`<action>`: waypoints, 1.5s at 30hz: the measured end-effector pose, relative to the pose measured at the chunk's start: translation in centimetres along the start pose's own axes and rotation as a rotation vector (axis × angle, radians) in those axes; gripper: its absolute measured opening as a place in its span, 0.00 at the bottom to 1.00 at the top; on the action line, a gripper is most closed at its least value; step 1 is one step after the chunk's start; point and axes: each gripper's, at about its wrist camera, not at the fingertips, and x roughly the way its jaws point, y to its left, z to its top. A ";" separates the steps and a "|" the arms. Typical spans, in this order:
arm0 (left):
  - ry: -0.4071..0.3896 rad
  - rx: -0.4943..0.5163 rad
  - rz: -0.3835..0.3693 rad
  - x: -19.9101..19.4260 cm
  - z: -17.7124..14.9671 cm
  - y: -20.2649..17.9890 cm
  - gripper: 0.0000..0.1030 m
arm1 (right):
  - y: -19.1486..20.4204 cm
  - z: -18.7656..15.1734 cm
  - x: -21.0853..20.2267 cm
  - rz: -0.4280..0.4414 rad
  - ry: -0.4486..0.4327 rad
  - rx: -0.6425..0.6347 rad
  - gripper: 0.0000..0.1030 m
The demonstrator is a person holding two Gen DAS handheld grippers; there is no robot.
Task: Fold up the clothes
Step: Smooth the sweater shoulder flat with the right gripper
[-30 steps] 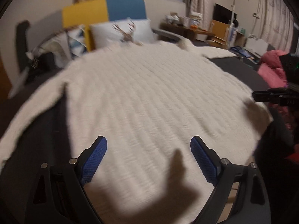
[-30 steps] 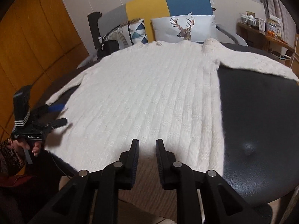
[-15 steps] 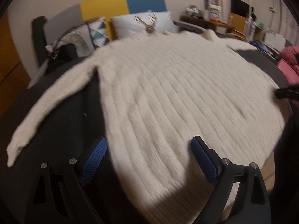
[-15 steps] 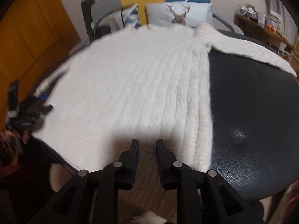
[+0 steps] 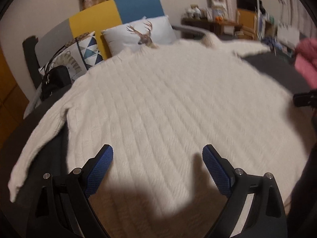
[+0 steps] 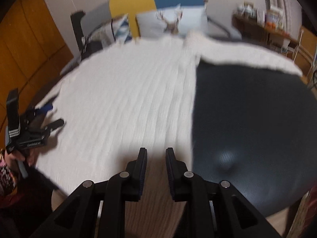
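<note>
A white ribbed knit sweater (image 5: 168,109) lies spread flat over a dark round table (image 6: 247,109), with its hem toward me. Its left sleeve (image 5: 39,138) trails off to the left and its right sleeve (image 6: 247,53) stretches across the far right of the table. My left gripper (image 5: 157,154) is open wide over the hem, its blue pads holding nothing. It also shows at the left edge of the right wrist view as the left gripper (image 6: 53,115), held by a hand (image 6: 11,158). My right gripper (image 6: 156,156) hovers at the hem near the sweater's right side, fingers nearly together with nothing between them.
Behind the table stands a sofa with a yellow and blue back (image 5: 118,10), a deer pillow (image 5: 142,33) and a black bag (image 5: 55,81). A pink garment (image 5: 307,59) lies at the right. A cluttered side table (image 5: 214,17) stands at the back right.
Both views are blurred by motion. The left gripper has swung back right, from the sweater's left edge to over its hem. The right gripper stays at the hem with the same narrow gap.
</note>
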 end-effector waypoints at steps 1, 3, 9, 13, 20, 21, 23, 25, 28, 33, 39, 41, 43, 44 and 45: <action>0.008 -0.007 0.017 0.5 0.3 0.2 0.92 | -0.1 0.7 0.3 -0.007 -0.012 0.003 0.18; 0.023 -0.020 0.051 1.6 1.0 0.7 0.92 | 0.0 2.0 1.4 -0.014 -0.017 -0.007 0.18; 0.073 -0.086 0.065 4.1 1.1 2.3 0.92 | 0.1 3.4 4.2 -0.038 0.015 -0.058 0.18; 0.082 -0.124 0.025 4.3 0.8 2.7 0.92 | -0.2 3.7 5.1 -0.043 0.039 -0.068 0.18; 0.078 -0.136 0.048 4.4 0.5 2.6 0.99 | -2.8 11.0 5.5 -0.116 -0.053 -0.029 0.18; 0.076 -0.137 0.050 4.4 0.5 2.6 1.00 | -3.5 12.8 6.3 -0.154 -0.053 -0.026 0.18; 0.075 -0.146 0.042 4.4 0.4 2.8 1.00 | -4.9 16.1 8.1 -0.218 -0.046 -0.003 0.18; 0.074 -0.156 0.031 4.5 0.4 3.1 1.00 | -6.2 19.0 9.9 -0.226 -0.043 0.023 0.19; 0.071 -0.164 0.021 4.5 0.3 3.3 1.00 | -7.1 22.4 12.9 -0.178 -0.038 0.052 0.19; 0.065 -0.169 0.016 4.5 0.2 3.3 1.00 | -6.8 24.2 17.6 -0.203 0.036 0.009 0.19; 0.065 -0.187 0.025 4.3 0.0 3.2 1.00 | -7.0 23.7 17.9 -0.244 -0.020 0.042 0.19; 0.064 -0.199 0.027 4.0 -0.3 3.3 1.00 | -6.8 23.2 17.7 -0.263 -0.032 0.059 0.19; 0.063 -0.207 0.030 3.8 -0.5 3.3 1.00 | -6.7 22.8 17.5 -0.278 -0.043 0.076 0.19; 0.063 -0.208 0.033 3.7 -0.7 3.2 1.00 | -6.7 22.6 17.3 -0.278 -0.048 0.083 0.19; 0.063 -0.209 0.036 3.7 -0.7 3.2 1.00 | -6.7 22.5 17.1 -0.277 -0.053 0.089 0.19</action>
